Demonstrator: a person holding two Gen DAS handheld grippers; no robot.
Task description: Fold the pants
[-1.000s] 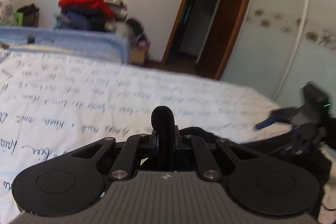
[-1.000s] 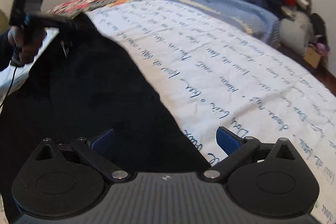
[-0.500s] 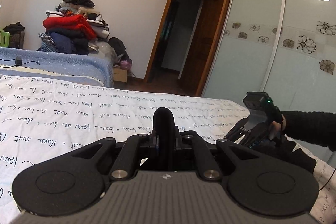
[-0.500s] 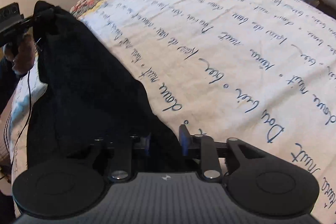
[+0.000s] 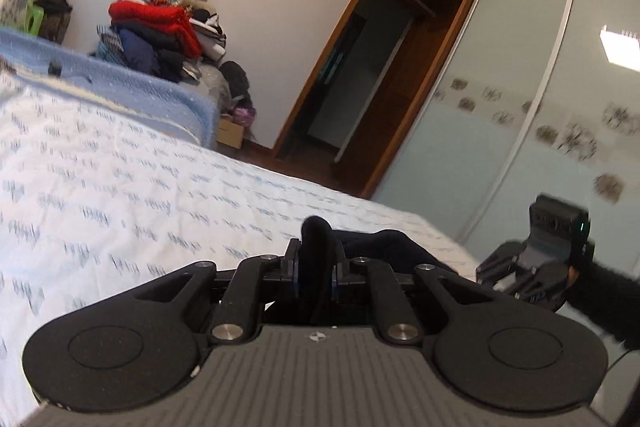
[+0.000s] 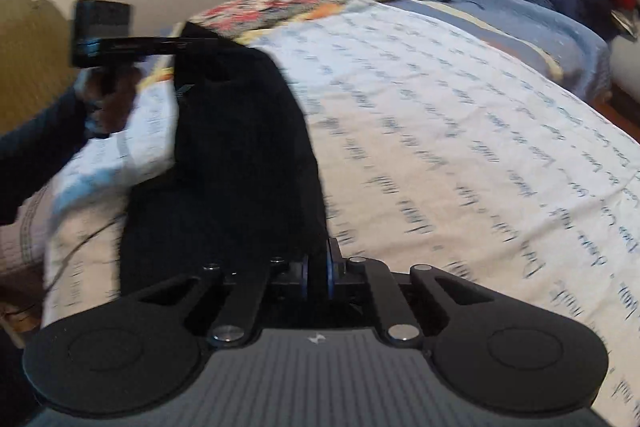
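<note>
The black pants (image 6: 240, 147) hang stretched between my two grippers above the white bedsheet with blue writing (image 6: 460, 131). My left gripper (image 5: 315, 267) is shut on a fold of the black pants (image 5: 316, 231); it shows in the right wrist view (image 6: 176, 45) at the upper left, holding one end of the cloth up. My right gripper (image 6: 317, 275) is shut on the other end of the pants; it shows in the left wrist view (image 5: 496, 277) at the right, low over the bed edge.
A blue blanket (image 5: 132, 87) lies along the far side of the bed. A pile of clothes (image 5: 164, 23) stands beyond it. An open door (image 5: 352, 79) and sliding wardrobe doors (image 5: 520, 131) are to the right. A floral quilt (image 6: 288, 3) lies near the headboard (image 6: 28, 59).
My right gripper has closed on the edge of the pants, having been open one second ago. Both grippers have lifted, and the pants now hang taut between them.
</note>
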